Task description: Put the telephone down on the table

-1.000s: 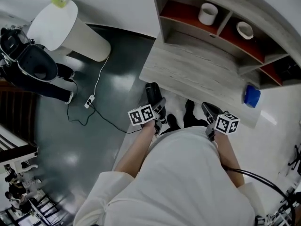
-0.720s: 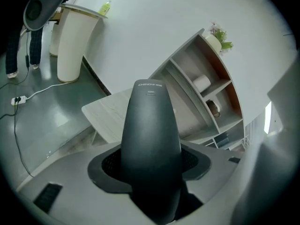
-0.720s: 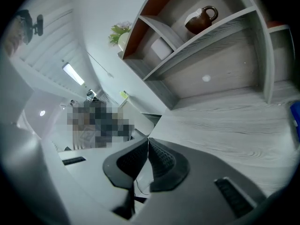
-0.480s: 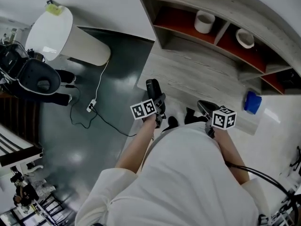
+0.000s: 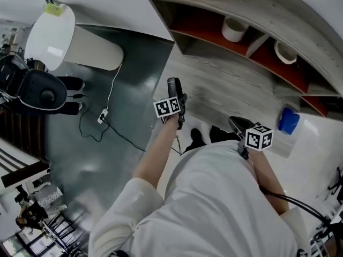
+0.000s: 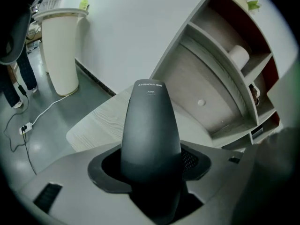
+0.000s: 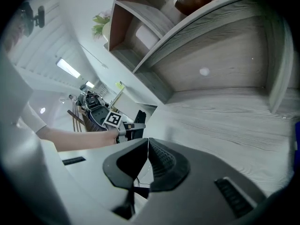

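The telephone (image 6: 151,125) is a black handset that stands up between the jaws of my left gripper (image 6: 151,175), which is shut on its lower part. In the head view the telephone (image 5: 174,85) points over the near left corner of the grey wooden table (image 5: 230,87), above my left gripper (image 5: 177,105) and its marker cube. My right gripper (image 5: 240,126) hangs at the table's front edge, close to my body. In the right gripper view my right gripper (image 7: 146,161) is shut with nothing between its pads. That view also shows the left gripper (image 7: 125,128) off to the left.
A shelf unit (image 5: 278,12) with white cups (image 5: 233,29) backs the table. A blue object (image 5: 288,120) sits at the table's right end. On the floor to the left are a white cylindrical bin (image 5: 69,36), a cable with a plug (image 5: 101,116) and a black chair (image 5: 40,90).
My left gripper has carried the telephone forward, from beside my body to over the table's near left corner. The right gripper has stayed about where it was.
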